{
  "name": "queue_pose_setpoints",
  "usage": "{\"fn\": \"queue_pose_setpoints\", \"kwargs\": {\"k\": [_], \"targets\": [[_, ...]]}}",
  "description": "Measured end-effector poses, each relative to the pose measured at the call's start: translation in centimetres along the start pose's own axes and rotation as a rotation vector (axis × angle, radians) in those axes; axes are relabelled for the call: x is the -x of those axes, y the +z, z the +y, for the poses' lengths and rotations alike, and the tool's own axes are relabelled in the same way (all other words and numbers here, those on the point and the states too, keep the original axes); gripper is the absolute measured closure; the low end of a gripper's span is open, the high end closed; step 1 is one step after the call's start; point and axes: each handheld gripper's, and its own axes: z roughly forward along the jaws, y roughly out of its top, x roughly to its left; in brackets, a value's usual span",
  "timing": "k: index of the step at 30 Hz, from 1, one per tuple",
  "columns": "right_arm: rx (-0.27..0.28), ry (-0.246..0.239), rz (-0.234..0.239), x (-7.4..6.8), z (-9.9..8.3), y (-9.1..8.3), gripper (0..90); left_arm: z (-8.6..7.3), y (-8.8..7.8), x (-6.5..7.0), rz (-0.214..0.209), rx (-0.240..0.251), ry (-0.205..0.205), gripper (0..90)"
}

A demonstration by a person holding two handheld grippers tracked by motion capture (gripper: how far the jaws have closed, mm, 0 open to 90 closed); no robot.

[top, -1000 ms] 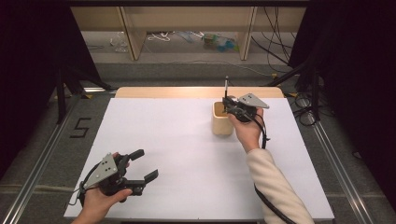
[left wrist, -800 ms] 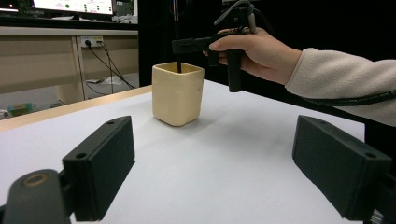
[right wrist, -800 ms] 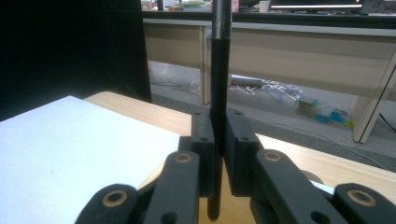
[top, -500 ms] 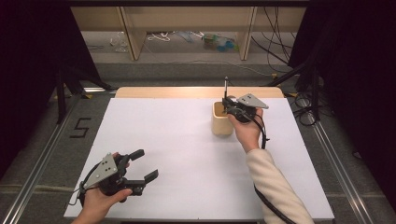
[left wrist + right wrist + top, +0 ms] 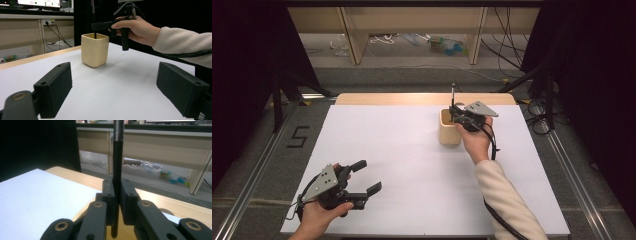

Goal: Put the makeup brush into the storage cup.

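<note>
A cream square cup [image 5: 449, 132] [image 5: 95, 50] stands upright on the white table top [image 5: 402, 150], right of centre toward the far edge. My right gripper [image 5: 454, 112] [image 5: 117, 195] hovers level just above its rim, shut on a thin black pen [image 5: 453, 93] [image 5: 117, 157]. The pen stands vertical and its lower end dips into the cup's mouth [image 5: 95, 35]. My left gripper [image 5: 368, 176] [image 5: 115, 90] rests near the front left corner, open, with nothing between its pads, and points across the table toward the cup.
A bare wooden strip [image 5: 412, 98] runs along the table's far edge. Behind it a wooden shelf frame [image 5: 357, 40] stands over cables and litter on the floor. A "5" [image 5: 298, 136] is marked on the floor to the left. Metal rails [image 5: 569, 170] flank the table.
</note>
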Motion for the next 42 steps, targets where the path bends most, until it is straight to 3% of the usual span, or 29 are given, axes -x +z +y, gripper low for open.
{"fn": "queue_pose_setpoints", "kwargs": {"k": [42], "targets": [[-0.038,0.002,-0.013,0.11,-0.46,0.13,83.7,0.0,-0.01,0.0,0.001,-0.001,0.001,13.1]]}}
